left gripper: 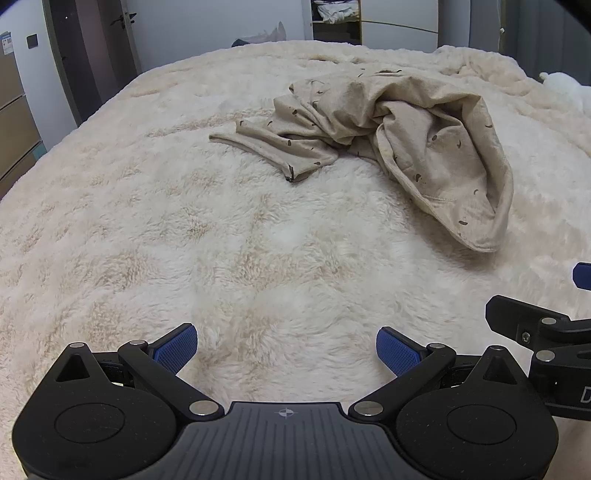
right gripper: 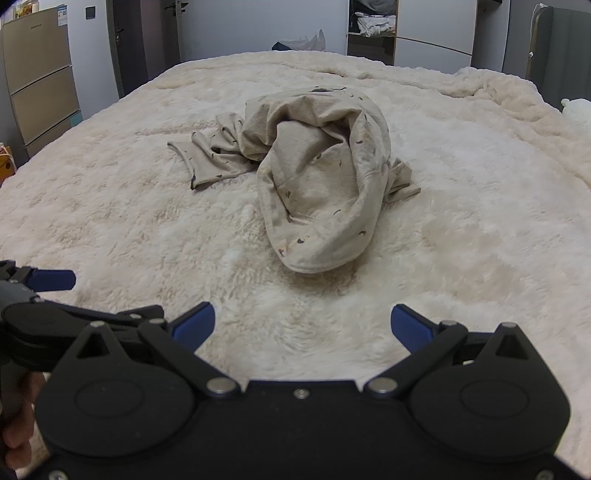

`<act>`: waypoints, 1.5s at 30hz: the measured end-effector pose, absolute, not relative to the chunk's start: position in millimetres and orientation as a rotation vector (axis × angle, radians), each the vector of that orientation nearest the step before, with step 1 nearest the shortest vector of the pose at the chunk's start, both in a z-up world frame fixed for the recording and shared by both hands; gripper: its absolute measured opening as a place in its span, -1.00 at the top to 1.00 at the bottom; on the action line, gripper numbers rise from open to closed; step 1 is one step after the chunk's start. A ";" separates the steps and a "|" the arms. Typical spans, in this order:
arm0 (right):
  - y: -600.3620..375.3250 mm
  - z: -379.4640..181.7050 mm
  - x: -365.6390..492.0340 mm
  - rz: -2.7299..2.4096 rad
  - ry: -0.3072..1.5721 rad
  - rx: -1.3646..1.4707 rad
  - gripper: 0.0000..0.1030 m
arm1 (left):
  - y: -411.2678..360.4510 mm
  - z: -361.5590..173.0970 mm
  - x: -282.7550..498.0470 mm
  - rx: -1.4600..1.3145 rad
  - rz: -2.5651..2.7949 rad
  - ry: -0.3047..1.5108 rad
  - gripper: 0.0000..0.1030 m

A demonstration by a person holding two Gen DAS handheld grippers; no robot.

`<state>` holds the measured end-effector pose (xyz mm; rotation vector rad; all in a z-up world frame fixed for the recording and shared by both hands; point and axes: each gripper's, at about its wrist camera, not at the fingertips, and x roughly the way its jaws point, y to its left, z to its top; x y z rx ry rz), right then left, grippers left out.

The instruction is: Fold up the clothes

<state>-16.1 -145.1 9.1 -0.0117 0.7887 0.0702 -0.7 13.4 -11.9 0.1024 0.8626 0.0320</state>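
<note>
A beige garment with small dark marks (left gripper: 417,144) lies crumpled in a heap on a fluffy cream blanket (left gripper: 184,221). One flat part of it sticks out to the left. In the right wrist view the garment (right gripper: 317,177) lies straight ahead on the blanket (right gripper: 480,221). My left gripper (left gripper: 286,349) is open and empty, low over the blanket, well short of the garment. My right gripper (right gripper: 303,325) is open and empty, near the garment's front edge. The right gripper's side shows at the left view's right edge (left gripper: 546,328). The left gripper shows at the right view's left edge (right gripper: 40,295).
The blanket covers a bed. Beyond it stand a dark door (left gripper: 92,48), a drawer cabinet (right gripper: 40,77) and an open wardrobe shelf with clothes (right gripper: 373,22). A white soft object (right gripper: 576,109) lies at the bed's far right.
</note>
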 end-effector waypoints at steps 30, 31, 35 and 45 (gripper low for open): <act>-143.5 5.7 -15.3 0.073 0.799 -0.003 -1.00 | 15.0 -14.8 -1.0 0.102 0.032 0.869 -1.00; -143.6 5.6 -15.2 0.073 0.800 -0.003 -1.00 | 15.0 -14.8 -0.9 0.102 0.032 0.870 -1.00; -143.5 5.5 -14.7 0.074 0.800 -0.004 -1.00 | 14.6 -15.1 -0.6 0.104 0.032 0.870 -1.00; -142.7 4.3 -14.8 0.074 0.801 -0.006 -1.00 | 14.9 -15.3 -0.1 0.105 0.035 0.869 -1.00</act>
